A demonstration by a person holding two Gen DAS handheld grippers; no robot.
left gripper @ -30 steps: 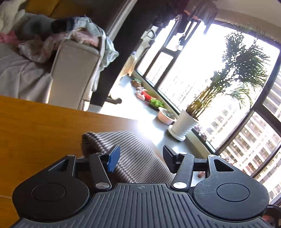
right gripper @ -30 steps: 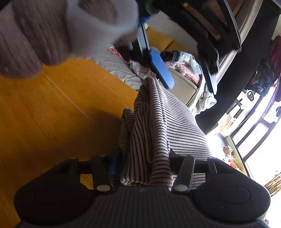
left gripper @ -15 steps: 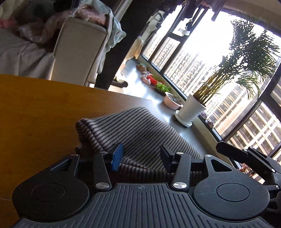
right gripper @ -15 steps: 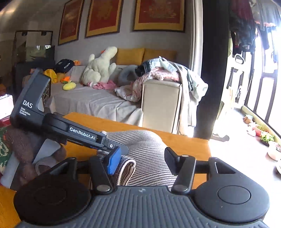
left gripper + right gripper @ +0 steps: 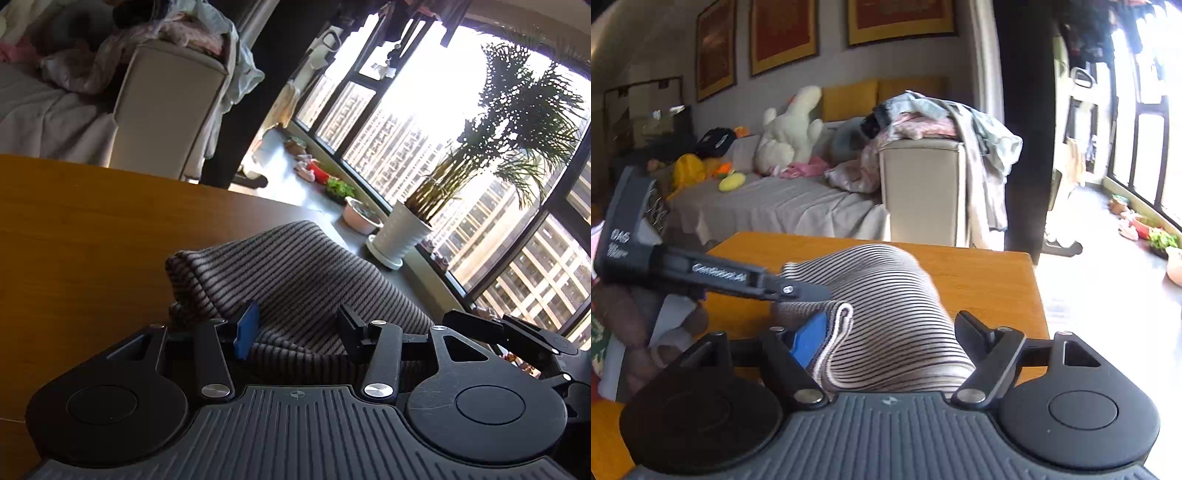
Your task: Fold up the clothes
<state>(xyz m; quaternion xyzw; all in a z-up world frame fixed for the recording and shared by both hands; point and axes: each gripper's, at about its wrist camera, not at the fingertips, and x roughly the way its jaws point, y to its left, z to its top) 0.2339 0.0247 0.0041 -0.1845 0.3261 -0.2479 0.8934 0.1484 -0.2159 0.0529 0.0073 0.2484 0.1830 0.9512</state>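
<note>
A brown-and-white striped garment [image 5: 295,266] lies bunched on the wooden table [image 5: 92,221]. My left gripper [image 5: 297,325] is low over its near edge, jaws narrowed on a thick fold that fills the gap between them. In the right wrist view the same garment [image 5: 886,288] humps up on the table [image 5: 979,266], and the left gripper [image 5: 812,291] reaches in from the left onto its folded edge. My right gripper [image 5: 890,332] straddles the garment and its jaws are opening. The blue pad rests by the fold and the black pad stands off the cloth. Part of the right gripper [image 5: 517,332] shows at the right of the left wrist view.
A person's hand in a brown sleeve [image 5: 628,325] holds the left gripper. Beyond the table's far edge stand a sofa [image 5: 775,206] with a plush toy [image 5: 790,133] and a clothes pile [image 5: 923,118]. A potted palm [image 5: 402,236] stands by the window.
The right gripper rolled upright and swung round, and its jaws widened off the striped garment. The left gripper sank toward the garment and narrowed on its fold.
</note>
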